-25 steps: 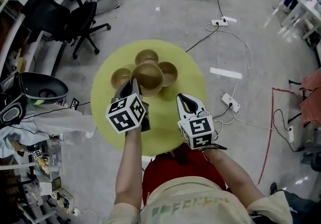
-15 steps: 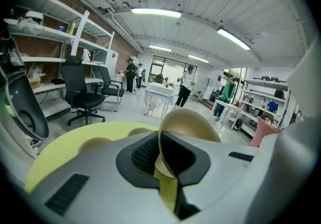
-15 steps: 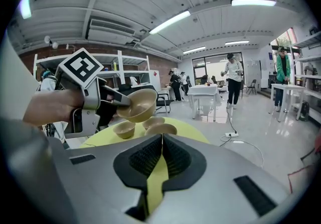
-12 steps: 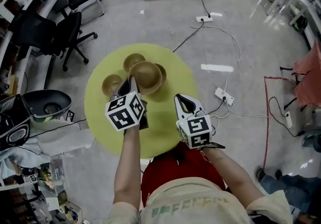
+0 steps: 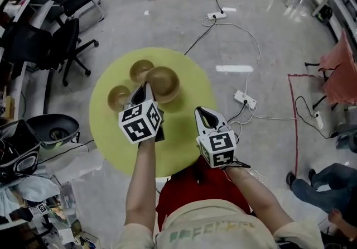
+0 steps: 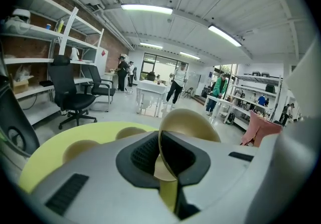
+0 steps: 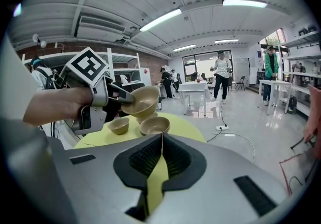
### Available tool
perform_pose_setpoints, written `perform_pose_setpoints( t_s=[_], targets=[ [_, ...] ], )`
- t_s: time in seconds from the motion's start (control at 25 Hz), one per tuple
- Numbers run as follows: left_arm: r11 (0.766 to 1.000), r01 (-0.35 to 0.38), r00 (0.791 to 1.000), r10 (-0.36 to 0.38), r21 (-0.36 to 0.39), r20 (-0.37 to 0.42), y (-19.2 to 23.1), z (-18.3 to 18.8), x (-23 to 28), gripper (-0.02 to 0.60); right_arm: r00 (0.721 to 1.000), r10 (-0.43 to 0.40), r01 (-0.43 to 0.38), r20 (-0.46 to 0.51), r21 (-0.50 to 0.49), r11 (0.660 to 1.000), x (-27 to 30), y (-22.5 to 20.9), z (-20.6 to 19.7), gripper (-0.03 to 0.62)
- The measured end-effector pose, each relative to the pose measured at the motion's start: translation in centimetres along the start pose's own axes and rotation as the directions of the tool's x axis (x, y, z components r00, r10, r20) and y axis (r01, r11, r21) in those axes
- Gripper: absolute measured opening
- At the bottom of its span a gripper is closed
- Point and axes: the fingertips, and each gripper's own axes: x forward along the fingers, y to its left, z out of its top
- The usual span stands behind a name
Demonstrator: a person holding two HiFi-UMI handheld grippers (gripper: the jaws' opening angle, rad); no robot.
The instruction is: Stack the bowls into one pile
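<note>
Head view: the held bowl [image 5: 163, 83] in my left claw [image 5: 146, 90] fully covers the near bowl [image 7: 154, 125]. Right gripper view: the far bowl [image 7: 145, 116] is mostly hidden behind the held bowl. Left gripper view: my claw body blocks the held bowl's lower rim and much of the tabletop [image 6: 98, 130].

The bowl [image 5: 163, 83] clamped in the left hand-held gripper [image 5: 147, 90] looks like smooth plastic with a satin sheen. The second bowl [image 5: 119, 96], at ten o'clock on the counter [image 5: 184, 130], and the third bowl [image 5: 140, 69], at twelve, match it. The countertop is matt and smooth. The right hand-held gripper [image 5: 202, 113] has a matt plastic shell and black ribbed pads [image 7: 145, 157]. The floor [image 5: 167, 24] is glossy.
</note>
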Motion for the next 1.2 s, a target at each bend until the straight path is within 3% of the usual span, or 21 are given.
perform_pose_setpoints(
  t_s=[0.84,1.2],
  targets=[
    [1.000,-0.009,0.996,0.010,0.009,-0.092,0.1,-3.4,6.4,0.031,0.998,-0.014,0.017,-0.060,0.041,0.999,3.8,-2.7,-1.0,0.037],
    [1.000,-0.028,0.990,0.028,0.001,-0.135,0.4,-5.2,7.6,0.031,0.997,0.019,-0.017,-0.078,0.032,0.999,5.1,-3.2,-2.0,0.037]
  ],
)
